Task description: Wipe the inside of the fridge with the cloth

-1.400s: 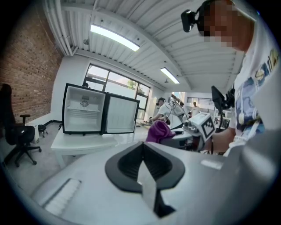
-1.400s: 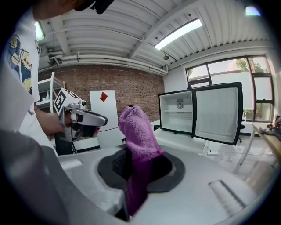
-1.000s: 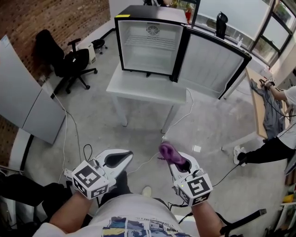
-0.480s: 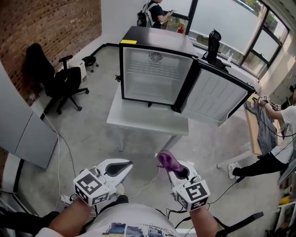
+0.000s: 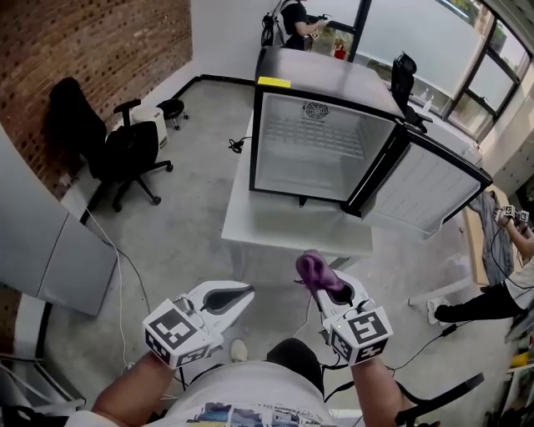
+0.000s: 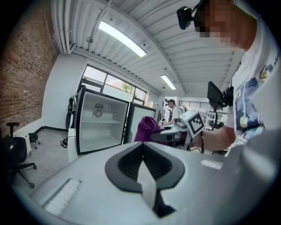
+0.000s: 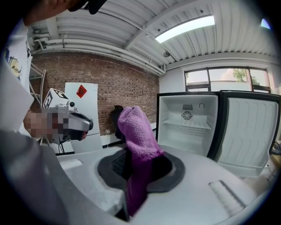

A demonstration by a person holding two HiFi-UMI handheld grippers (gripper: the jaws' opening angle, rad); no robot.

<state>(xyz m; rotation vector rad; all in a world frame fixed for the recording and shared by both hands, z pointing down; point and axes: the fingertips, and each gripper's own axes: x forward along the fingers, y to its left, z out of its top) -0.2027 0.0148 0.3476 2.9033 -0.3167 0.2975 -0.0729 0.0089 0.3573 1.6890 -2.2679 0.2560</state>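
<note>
A small black fridge (image 5: 315, 148) stands on a white table (image 5: 288, 225) with its door (image 5: 427, 190) swung open to the right; the white inside shows a wire shelf. My right gripper (image 5: 321, 280) is shut on a purple cloth (image 5: 310, 268), low in the head view and short of the table's front edge. The cloth (image 7: 136, 143) sticks up from between its jaws, with the fridge (image 7: 188, 127) ahead of it. Level with it on the left, my left gripper (image 5: 247, 293) is shut with nothing in it (image 6: 143, 154). The fridge (image 6: 98, 125) also shows far off in the left gripper view.
A black office chair (image 5: 125, 143) stands at the left by a brick wall (image 5: 100, 42). A grey panel (image 5: 46, 242) leans at the near left. Cables (image 5: 125, 275) trail over the concrete floor. One person (image 5: 296, 18) stands behind the fridge, another (image 5: 501, 292) at the right edge.
The fridge and table have come nearer and shifted right in the head view. Both grippers stay low in front of the body, the right one still holding the cloth.
</note>
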